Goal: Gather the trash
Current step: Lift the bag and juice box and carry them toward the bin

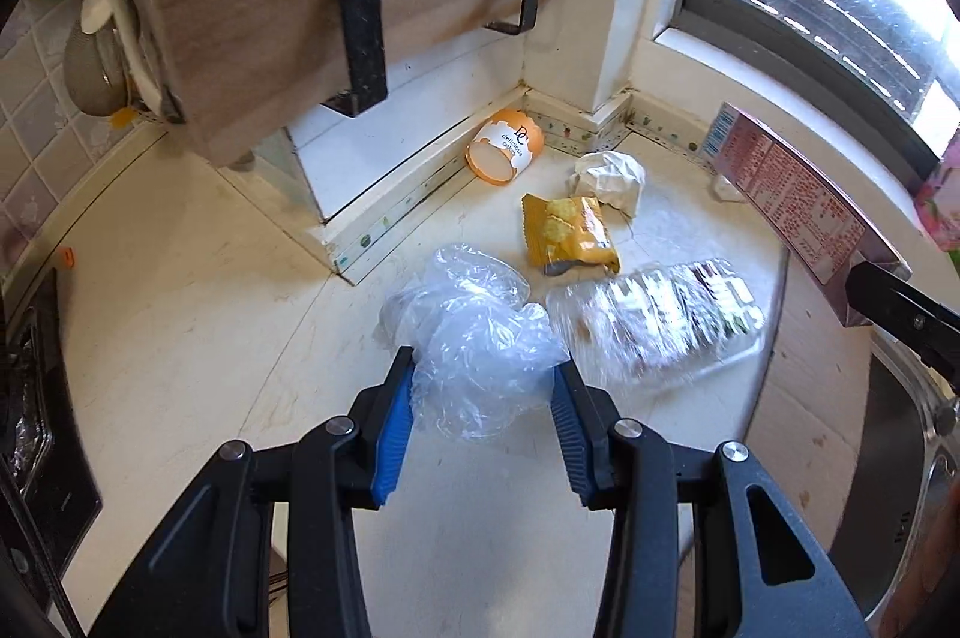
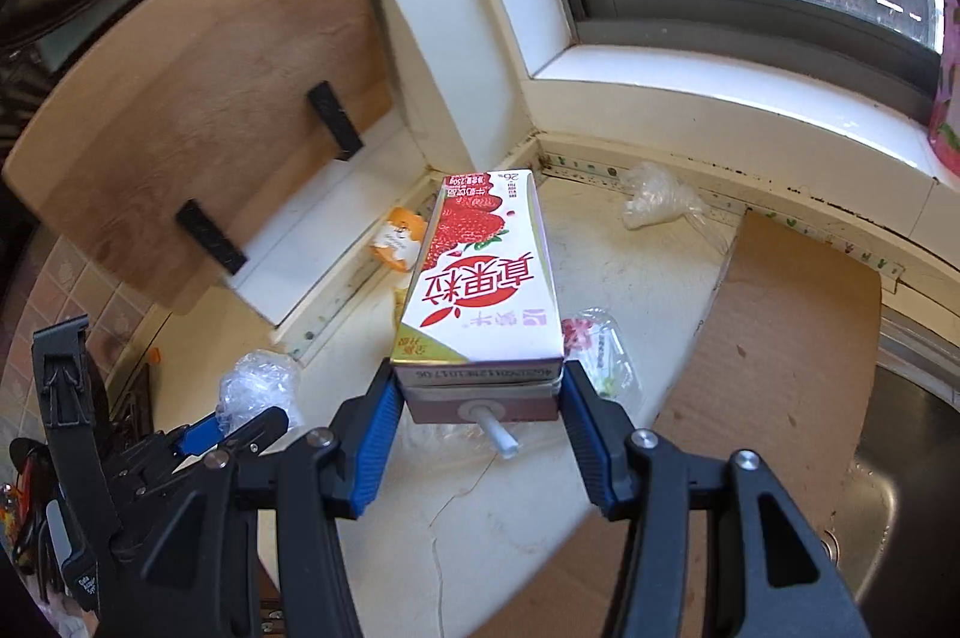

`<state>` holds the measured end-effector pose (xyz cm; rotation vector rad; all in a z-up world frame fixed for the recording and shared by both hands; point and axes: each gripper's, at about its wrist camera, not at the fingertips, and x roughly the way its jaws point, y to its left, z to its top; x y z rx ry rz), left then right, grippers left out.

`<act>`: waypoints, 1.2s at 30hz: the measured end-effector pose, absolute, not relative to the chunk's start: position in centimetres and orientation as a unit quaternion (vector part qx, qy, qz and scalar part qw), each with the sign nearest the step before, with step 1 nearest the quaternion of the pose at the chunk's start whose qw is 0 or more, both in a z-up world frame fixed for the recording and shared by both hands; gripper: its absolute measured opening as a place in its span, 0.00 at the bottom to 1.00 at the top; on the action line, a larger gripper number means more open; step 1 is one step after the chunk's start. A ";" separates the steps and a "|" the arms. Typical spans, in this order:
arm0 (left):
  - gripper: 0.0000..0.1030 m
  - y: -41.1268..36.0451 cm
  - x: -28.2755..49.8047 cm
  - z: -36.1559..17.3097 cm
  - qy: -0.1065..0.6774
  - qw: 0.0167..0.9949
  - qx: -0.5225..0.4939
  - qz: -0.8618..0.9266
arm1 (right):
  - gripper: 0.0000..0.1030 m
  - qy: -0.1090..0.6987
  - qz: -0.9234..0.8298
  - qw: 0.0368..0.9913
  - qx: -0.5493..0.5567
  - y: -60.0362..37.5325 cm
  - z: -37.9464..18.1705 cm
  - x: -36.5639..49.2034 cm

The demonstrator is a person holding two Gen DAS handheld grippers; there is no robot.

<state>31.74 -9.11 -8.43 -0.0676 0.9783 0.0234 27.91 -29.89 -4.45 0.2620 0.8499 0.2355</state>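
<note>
Left gripper (image 1: 483, 386) clamping plastic bag (image 1: 474, 332), right gripper (image 2: 480, 392) clamping carton (image 2: 480, 278)

My left claw (image 1: 483, 401) pinches a crumpled clear plastic bag (image 1: 474, 332); a yellow snack packet (image 1: 567, 233) lies at one o'clock.

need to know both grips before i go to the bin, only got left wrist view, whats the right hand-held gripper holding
Observer: The right hand-held gripper clamps a strawberry drink carton, pads on its sides.
Operator: straw still in it
Observer: Yes, a white straw sticks out of its near end.
Operator: anything behind the carton
Observer: A crumpled clear bag lies by the wall under the window.
</note>
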 end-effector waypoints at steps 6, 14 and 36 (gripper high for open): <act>0.40 -7.8 26.6 -6.0 0.463 0.886 -0.031 0.000 | 0.51 0.391 0.120 0.905 0.114 -28.2 -1.6 23.0; 0.40 -4.8 19.9 -3.9 0.453 0.890 -0.038 -0.015 | 0.51 0.377 0.134 0.911 0.096 -25.3 1.3 16.3; 0.40 4.1 3.7 -7.2 0.479 0.877 -0.048 -0.009 | 0.51 0.435 0.190 0.879 0.039 -14.9 -2.1 0.0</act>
